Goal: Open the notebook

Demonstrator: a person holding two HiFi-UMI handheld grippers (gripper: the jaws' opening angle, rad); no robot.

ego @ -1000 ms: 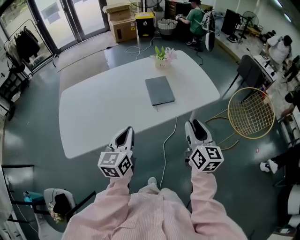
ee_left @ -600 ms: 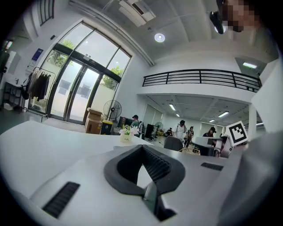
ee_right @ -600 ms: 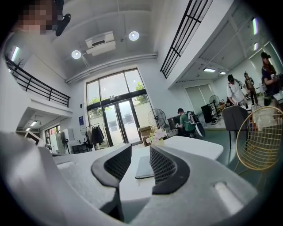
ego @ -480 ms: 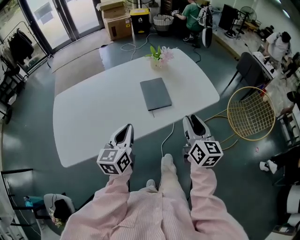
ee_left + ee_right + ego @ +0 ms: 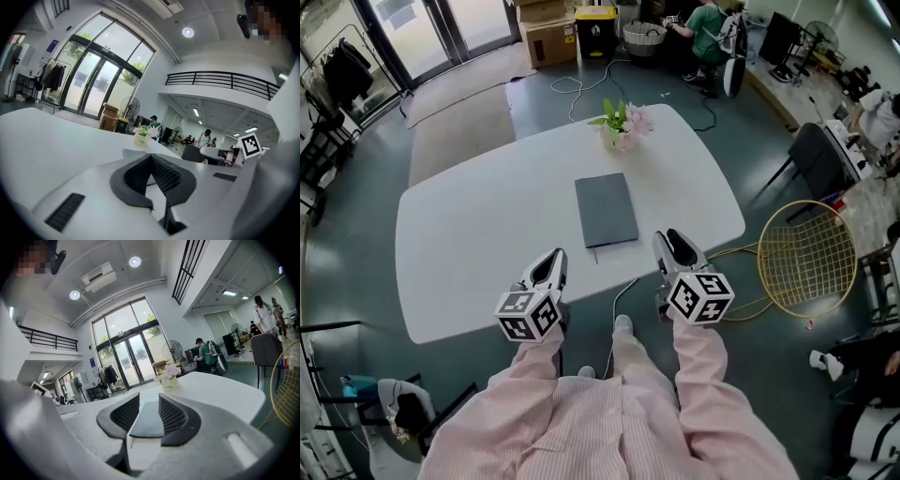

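**Notebook lies shut ahead of both hand-held grippers**

The grey notebook [image 5: 607,210] lies flat and closed on the white desk [image 5: 487,234]. It is just ahead of the right hand-held gripper [image 5: 673,244] and slightly to that gripper's left, and ahead and to the right of the left hand-held gripper [image 5: 551,265]. Neither one touches it.

Both are held at the desk's near edge. In the right gripper view the jaws stand a little apart with nothing between them, and the notebook shows through the gap further out. In the left gripper view the jaw tips meet, gripping nothing.

Beyond the notebook, farther from both hand-held grippers, a small pot of flowers [image 5: 621,125] stands near the desk's far edge.
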